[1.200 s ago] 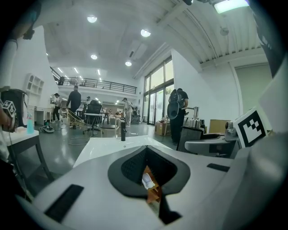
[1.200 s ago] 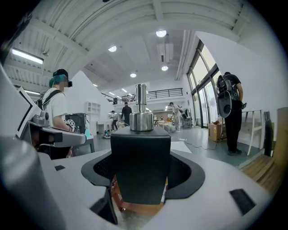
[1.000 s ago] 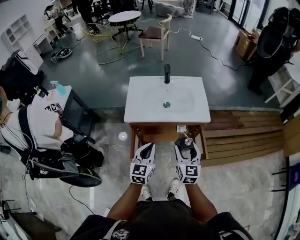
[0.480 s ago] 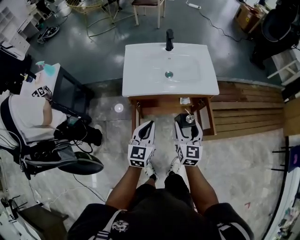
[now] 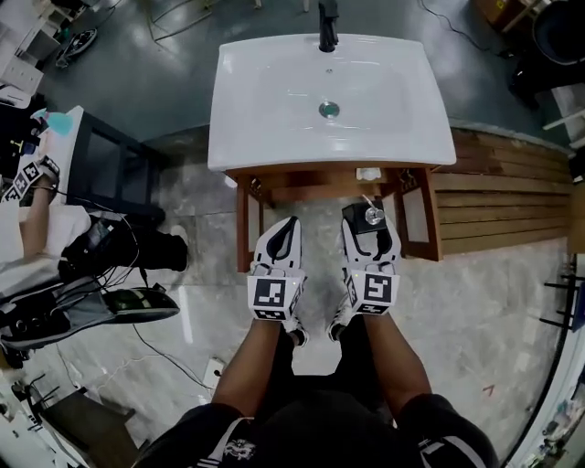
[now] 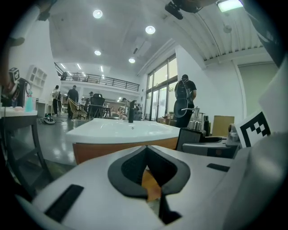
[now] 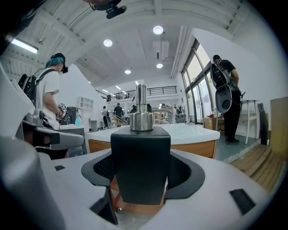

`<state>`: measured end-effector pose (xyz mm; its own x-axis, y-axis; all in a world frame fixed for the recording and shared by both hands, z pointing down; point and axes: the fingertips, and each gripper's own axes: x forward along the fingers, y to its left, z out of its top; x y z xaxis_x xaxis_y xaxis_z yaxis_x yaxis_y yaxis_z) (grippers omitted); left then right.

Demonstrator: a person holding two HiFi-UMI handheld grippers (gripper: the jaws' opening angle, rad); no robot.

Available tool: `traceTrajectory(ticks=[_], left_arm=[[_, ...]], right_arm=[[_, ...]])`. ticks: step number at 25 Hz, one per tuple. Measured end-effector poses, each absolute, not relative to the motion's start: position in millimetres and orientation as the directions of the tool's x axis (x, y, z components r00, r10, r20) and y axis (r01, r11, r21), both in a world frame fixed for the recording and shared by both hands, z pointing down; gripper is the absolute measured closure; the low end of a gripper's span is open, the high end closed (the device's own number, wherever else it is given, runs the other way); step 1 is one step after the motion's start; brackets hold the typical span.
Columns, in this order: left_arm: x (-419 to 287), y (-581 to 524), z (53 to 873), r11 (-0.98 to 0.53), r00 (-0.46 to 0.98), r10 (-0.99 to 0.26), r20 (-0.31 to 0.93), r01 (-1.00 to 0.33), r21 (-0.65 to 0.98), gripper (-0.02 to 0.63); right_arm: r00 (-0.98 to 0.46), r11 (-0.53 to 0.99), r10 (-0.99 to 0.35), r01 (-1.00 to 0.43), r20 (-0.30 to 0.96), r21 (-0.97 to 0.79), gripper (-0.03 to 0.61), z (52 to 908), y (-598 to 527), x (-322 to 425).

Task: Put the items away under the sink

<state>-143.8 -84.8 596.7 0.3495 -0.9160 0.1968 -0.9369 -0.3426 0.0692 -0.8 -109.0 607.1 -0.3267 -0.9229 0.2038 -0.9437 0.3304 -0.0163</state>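
Note:
A white sink [image 5: 274, 91] with a black faucet [image 5: 327, 23] sits on a wooden cabinet [image 5: 311, 183] whose doors stand open at both sides. My right gripper [image 5: 370, 219] is just in front of the opening, shut on a black dispenser bottle [image 5: 364, 230] with a silver pump top; in the right gripper view the bottle [image 7: 140, 161] stands upright between the jaws. My left gripper [image 5: 285, 224] hovers beside it, level with it, its jaws together with nothing in them [image 6: 146, 148]. The inside of the cabinet is mostly hidden under the sink's rim.
A small white object [image 5: 367, 174] shows at the cabinet's top edge. Wooden decking [image 5: 512, 201] lies to the right. A black cart [image 5: 110, 164] and a seated person with gear [image 5: 55, 265] are on the left. Another person in black [image 7: 227, 90] stands farther off.
Both grippers have sunk and come closer to the cabinet opening, and the sink now fills more of the head view. The bottle stays gripped in the right gripper.

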Motion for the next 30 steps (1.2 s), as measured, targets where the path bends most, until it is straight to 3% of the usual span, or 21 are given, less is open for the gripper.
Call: traceTrajectory(ticks=[14,24,30], left_arm=[[-150,-154,844,-0.258,0.263,-0.957,0.118,-0.965,0.055,0.606],[-167,-160,923,-0.235,0.234,-0.971,0.047,-0.972,-0.014,0.607],[-160,-161,926,-0.275,0.275,-0.96,0.054,-0.961,0.0,0.607]], right_arm=[[-0.322,0.335,-0.938,-0.938,0.131,0.093,0.255,834,-164,0],[-0.355,0.358,-0.933,-0.931,0.054,0.072,0.255,903,-169,-26],[-0.334,0.339,-0.939,-0.939,0.083,0.051,0.255,911,-171,-23]])
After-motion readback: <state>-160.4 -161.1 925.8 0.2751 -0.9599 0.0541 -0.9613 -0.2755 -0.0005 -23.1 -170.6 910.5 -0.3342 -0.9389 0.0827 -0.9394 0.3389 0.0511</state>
